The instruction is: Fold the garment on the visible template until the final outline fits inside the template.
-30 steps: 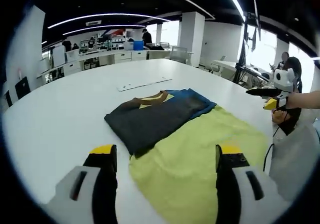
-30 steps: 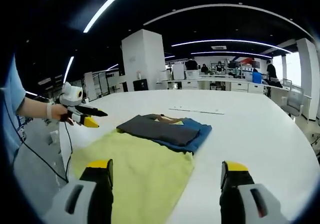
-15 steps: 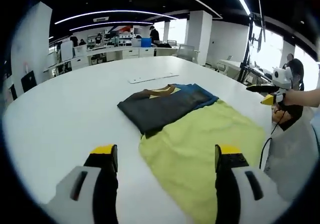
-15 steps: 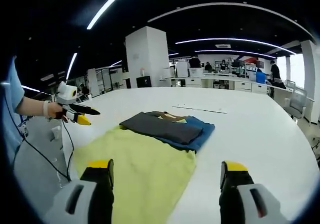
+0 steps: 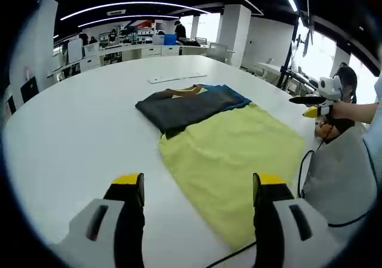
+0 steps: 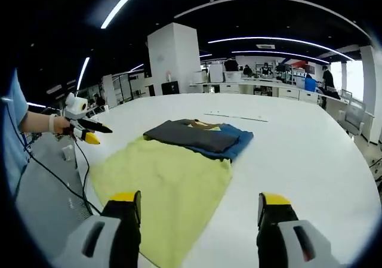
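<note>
A folded garment (image 5: 185, 105), dark grey on top with blue underneath and a yellow collar, lies at the far end of the yellow-green template cloth (image 5: 233, 154) on the white table (image 5: 71, 131). My left gripper (image 5: 198, 184) hovers open over the near table edge, nothing between its jaws. In the right gripper view the same garment (image 6: 197, 138) rests on the far edge of the template (image 6: 161, 178), its blue layer reaching past the cloth. My right gripper (image 6: 198, 199) is open and empty, short of the cloth. Each gripper is held off the table's side, well apart from the garment.
A thin white strip (image 5: 177, 77) lies on the table beyond the garment. A black cable (image 5: 304, 166) hangs off the table edge near the person's sleeve. The hand-held left gripper (image 6: 83, 131) appears at the left. Office desks and a white pillar (image 6: 173, 59) stand behind.
Both views have shifted slightly with the hands. Garment and template lie as before. Both pairs of jaws stayed open.
</note>
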### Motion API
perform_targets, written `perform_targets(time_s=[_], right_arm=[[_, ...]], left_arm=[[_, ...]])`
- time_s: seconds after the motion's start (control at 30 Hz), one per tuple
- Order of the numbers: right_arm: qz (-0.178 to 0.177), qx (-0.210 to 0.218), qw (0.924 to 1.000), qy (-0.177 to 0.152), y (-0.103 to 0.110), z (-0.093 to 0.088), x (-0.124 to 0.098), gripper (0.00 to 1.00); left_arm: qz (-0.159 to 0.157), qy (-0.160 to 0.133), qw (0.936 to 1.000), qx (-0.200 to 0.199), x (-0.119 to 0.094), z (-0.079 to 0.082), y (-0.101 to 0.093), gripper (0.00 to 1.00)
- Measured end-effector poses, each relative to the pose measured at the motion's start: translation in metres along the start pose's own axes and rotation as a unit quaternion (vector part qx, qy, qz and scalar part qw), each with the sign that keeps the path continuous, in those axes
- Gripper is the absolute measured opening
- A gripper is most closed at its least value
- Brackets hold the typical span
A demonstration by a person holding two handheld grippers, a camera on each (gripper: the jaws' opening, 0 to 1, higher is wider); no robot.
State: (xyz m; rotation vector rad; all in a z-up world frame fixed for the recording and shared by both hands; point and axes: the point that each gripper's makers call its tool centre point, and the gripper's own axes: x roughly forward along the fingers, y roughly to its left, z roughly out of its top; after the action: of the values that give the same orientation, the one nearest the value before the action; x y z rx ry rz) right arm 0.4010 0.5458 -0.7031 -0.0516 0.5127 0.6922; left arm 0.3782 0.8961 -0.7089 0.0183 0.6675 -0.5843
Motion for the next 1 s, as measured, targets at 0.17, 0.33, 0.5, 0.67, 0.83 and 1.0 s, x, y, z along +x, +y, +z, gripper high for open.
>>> perform_targets(time_s=[0.17,0.33,0.5,0.67,0.83,1.0], right_arm=[[0.006,0.002,0.9996,0.028,0.005,-0.019,-0.006,0.73],[0.019,0.008,0.9984,0.052,0.011,-0.036,-0.014,0.61],[0.027,0.010,0.9970,0.072,0.016,-0.050,-0.020,0.58],[0.032,0.010,0.9954,0.090,0.018,-0.061,-0.025,0.56],[0.032,0.009,0.9940,0.104,0.023,-0.071,-0.028,0.52],[0.037,-0.009,0.9910,0.129,0.028,-0.083,-0.028,0.45]], left_arm=[[-0.018,0.038,0.9991,0.005,-0.005,-0.026,-0.012,0.59],[-0.030,0.079,0.9964,0.011,-0.011,-0.048,-0.018,0.49],[-0.039,0.103,0.9940,0.001,-0.014,-0.062,-0.023,0.42],[-0.051,0.126,0.9907,-0.006,-0.018,-0.074,-0.032,0.35],[-0.054,0.142,0.9883,-0.012,-0.020,-0.084,-0.036,0.27],[-0.054,0.151,0.9868,-0.025,-0.020,-0.090,-0.039,0.23]])
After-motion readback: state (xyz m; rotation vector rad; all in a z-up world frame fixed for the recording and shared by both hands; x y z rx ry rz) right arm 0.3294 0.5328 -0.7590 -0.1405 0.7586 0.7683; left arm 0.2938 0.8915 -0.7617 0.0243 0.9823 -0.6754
